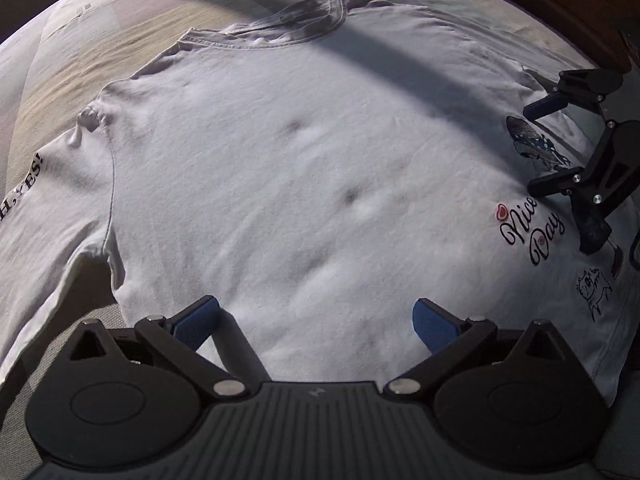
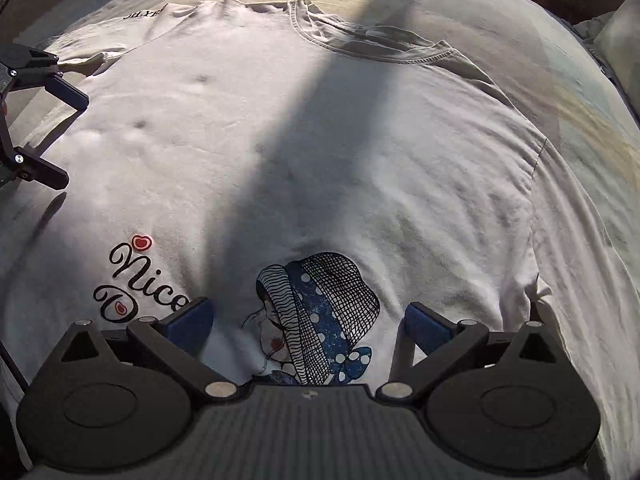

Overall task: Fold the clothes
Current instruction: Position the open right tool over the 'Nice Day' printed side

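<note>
A white T-shirt (image 1: 288, 168) lies spread flat on a bed (image 1: 72, 52), collar at the far end; a "Nice Day" print (image 2: 140, 284) sits near its hem. The left tool (image 1: 316, 320) hovers over the shirt, fingers spread apart, grasping nothing; the right tool (image 2: 308, 324) is likewise released above the printed figure (image 2: 320, 312).

Left gripper (image 1: 316, 320): two black linkage arms, blue pads (image 1: 200, 318) on the fingertips; jaws spread wide, nothing between them; held low, pointing forward. Also seen at the left edge of the right wrist view (image 2: 60, 138), fingers parted.

Right gripper (image 2: 308, 324): same build (black arms, blue pads (image 2: 424, 328)); jaws wide apart, empty. Seen side-on at the right edge of the left wrist view (image 1: 538, 148), fingers splayed.
</note>
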Available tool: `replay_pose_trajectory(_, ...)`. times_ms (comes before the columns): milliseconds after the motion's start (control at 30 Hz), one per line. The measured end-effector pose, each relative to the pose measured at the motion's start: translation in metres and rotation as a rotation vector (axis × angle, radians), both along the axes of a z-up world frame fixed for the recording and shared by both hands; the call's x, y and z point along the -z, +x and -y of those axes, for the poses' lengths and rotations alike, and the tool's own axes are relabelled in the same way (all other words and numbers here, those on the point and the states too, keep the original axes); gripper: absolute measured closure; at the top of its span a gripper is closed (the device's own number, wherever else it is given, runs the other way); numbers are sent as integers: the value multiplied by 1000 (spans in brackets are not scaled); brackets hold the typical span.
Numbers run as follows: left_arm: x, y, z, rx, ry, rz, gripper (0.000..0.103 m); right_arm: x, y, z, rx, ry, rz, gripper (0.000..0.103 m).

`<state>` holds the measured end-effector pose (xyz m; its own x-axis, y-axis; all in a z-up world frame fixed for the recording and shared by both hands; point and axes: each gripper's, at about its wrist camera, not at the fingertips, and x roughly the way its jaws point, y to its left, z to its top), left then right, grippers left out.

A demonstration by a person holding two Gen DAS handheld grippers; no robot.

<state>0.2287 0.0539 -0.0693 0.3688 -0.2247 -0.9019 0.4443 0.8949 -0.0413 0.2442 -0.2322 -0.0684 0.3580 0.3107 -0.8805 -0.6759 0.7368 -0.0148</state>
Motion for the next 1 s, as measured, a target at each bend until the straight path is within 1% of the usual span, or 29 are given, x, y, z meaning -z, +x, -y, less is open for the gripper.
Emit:
replay_pose_trajectory(133, 0, -3, -3, -36, -12, 11, 1, 2, -7, 11, 16, 59, 41, 0)
replay_pose_trajectory(300, -2, 3, -2, -61, -9, -8, 1, 3, -6, 11, 40, 62, 48, 0)
replay_pose_trajectory(400, -8, 7, -5, -126, -17, 0, 1, 4, -8, 11, 62, 65, 57, 0)
replay_pose_trajectory(433, -13, 9, -9, -161, -20, 15, 1, 4, -10, 11, 72, 68, 62, 0)
replay_pose_trajectory(533, -28, 15, -31, -303, -18, 97, 1, 6, -15, 12, 102, 76, 76, 0)
replay_pose_trajectory(633, -34, 24, -73, -487, 8, 162, 1, 7, -18, 14, 125, 85, 88, 0)
replay_pose_trajectory(733, -28, 33, -124, -671, 31, 180, 1, 7, -20, 14, 137, 88, 93, 0)
replay_pose_trajectory(833, -15, 39, -162, -781, 55, 179, 1, 7, -19, 13, 137, 85, 91, 0)
replay_pose_trajectory(900, -2, 42, -185, -856, 74, 160, 1, 7, -19, 12, 135, 82, 90, 0)
replay_pose_trajectory(967, 7, 33, -202, -902, 26, 151, 0, 7, -18, 11, 135, 78, 86, 0)
replay_pose_trajectory(1000, 9, 27, -206, -909, 11, 149, 0, 7, -18, 11, 136, 75, 84, 0)
